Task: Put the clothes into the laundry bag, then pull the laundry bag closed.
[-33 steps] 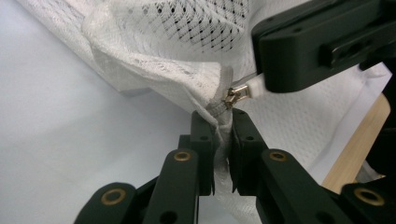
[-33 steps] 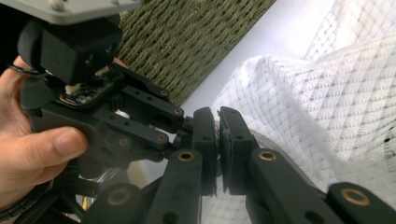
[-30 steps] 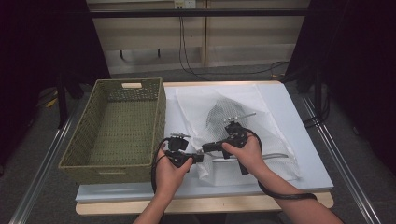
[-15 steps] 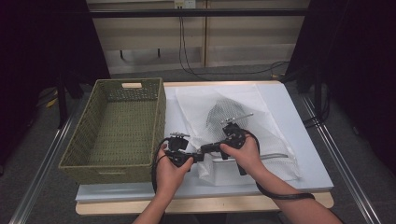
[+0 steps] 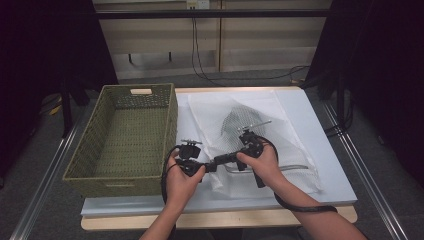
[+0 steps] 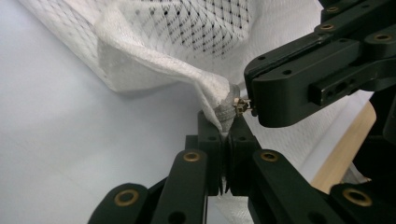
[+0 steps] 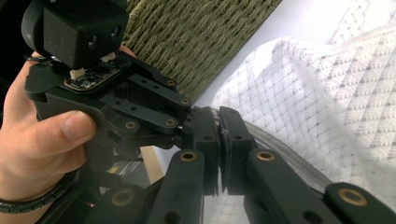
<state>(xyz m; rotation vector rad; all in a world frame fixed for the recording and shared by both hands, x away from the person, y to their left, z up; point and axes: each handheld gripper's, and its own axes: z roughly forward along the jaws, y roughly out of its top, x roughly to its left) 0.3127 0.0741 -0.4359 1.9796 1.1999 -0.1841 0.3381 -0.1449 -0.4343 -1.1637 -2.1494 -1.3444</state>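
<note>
A white mesh bag (image 5: 260, 112) lies flat on the table, with something dark showing through its mesh. Its near left corner is bunched up where the two grippers meet. My left gripper (image 6: 227, 135) has just been closing and is shut on that zipper-end corner of the mesh bag (image 6: 154, 60). The right gripper (image 6: 250, 105) comes in from the right, its tips at the small brass zipper pull (image 6: 240, 106). In its own view the right gripper (image 7: 219, 128) is shut with a thin sliver between its pads, facing the left gripper (image 7: 184, 116). Both grippers (image 5: 217, 162) touch tip to tip.
A green woven basket (image 5: 170, 125) stands at the table's left, close beside the left hand; its wall (image 7: 201, 32) is just behind the left gripper. The table's wooden front edge (image 5: 225, 217) is near the forearms. Cables trail from both grippers.
</note>
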